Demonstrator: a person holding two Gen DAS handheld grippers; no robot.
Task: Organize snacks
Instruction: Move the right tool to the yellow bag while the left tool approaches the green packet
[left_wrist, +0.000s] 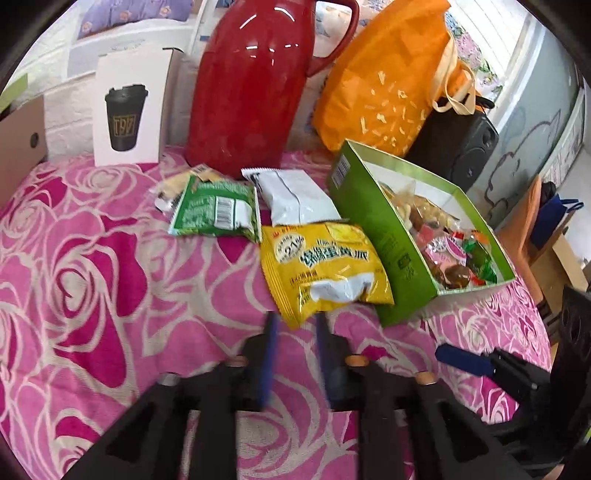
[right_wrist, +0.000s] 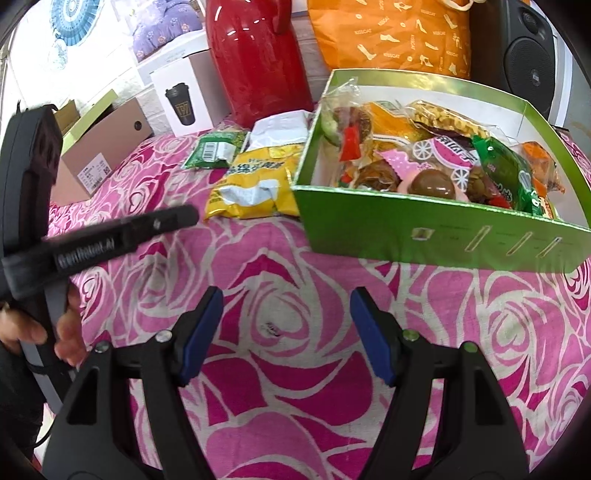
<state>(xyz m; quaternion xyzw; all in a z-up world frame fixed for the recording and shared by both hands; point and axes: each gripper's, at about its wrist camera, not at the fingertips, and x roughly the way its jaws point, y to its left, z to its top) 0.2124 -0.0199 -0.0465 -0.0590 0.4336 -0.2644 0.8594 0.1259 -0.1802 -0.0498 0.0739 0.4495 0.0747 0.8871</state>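
Blue-padded jaws of left gripper (left_wrist: 295, 318) part-open, straddling near corner of yellow snack packet (left_wrist: 325, 264); pads not visibly pressing on it, packet flat on the table, nothing held. Blur on the fingers, so exact contact hard to tell. Right gripper (right_wrist: 286, 293) spread wide over bare rose-print tablecloth (right_wrist: 277, 258), empty, near front wall of green box (right_wrist: 424, 229). Packet just beside box's left wall, its far edge overlapping white packet (left_wrist: 295, 194); green packet (left_wrist: 216, 210) to the left of that, small pale packet (left_wrist: 173, 188) tucked behind. Box already well stocked with mixed wrapped snacks. Behind: red thermos (left_wrist: 255, 81), orange bag (left_wrist: 388, 81), white cup carton (left_wrist: 127, 110), black speaker (left_wrist: 465, 147). Step in hand, by judgement: pick up yellow packet for transfer into box. To do well: slide jaws further over the crimped corner so pads bite on the seam, not the puffed middle; close firmly, since glossy film likely slips. Lift clear before swinging right to avoid dragging white packet along or catching box rim. Right gripper best placed to steady box wall if it shifts.
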